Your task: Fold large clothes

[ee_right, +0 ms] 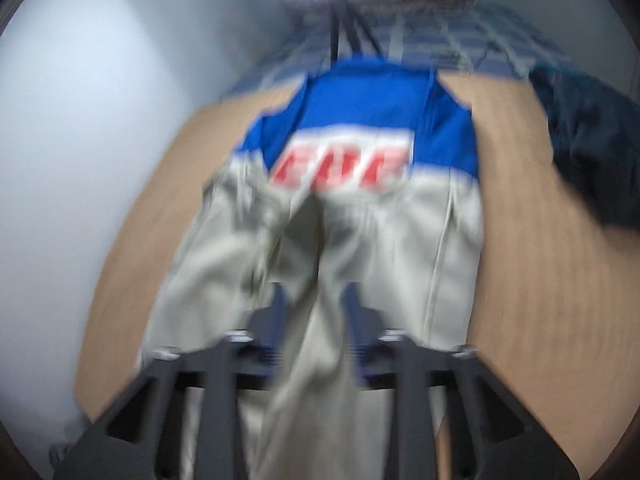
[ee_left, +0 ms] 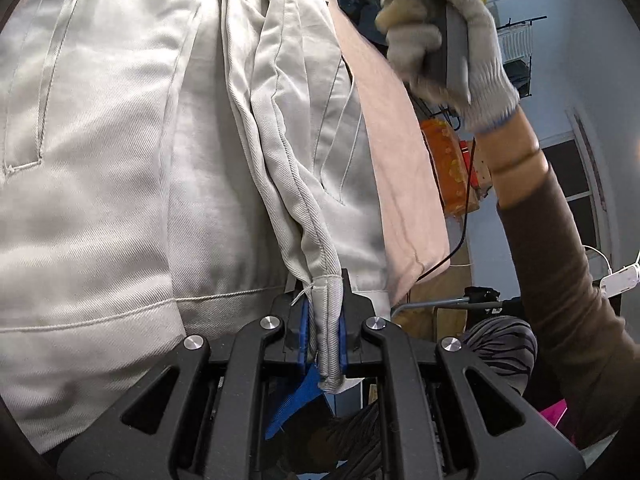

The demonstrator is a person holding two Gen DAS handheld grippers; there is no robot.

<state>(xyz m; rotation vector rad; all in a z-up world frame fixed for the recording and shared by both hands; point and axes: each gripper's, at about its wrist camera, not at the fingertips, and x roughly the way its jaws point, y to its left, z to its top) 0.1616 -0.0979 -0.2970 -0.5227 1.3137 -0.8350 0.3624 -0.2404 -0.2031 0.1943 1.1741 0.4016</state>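
Grey twill jacket point(ee_left: 120, 160) hangs lifted over the wooden table point(ee_right: 540, 240), filling both frames; my left gripper point(ee_left: 323, 344) and right gripper point(ee_right: 316, 320) each pinch its hem. Next, I judge, carry the fold over evenly.

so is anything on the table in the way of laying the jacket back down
Mostly no. The wooden table looks bare around the grey and blue jacket, which both tools grip. Only a dark garment sits at its far right edge, though the right view is blurred.

Left claw point(ee_left: 323, 334) clamped on grey garment point(ee_left: 160, 160) hem, gloved hand point(ee_left: 448, 48) above
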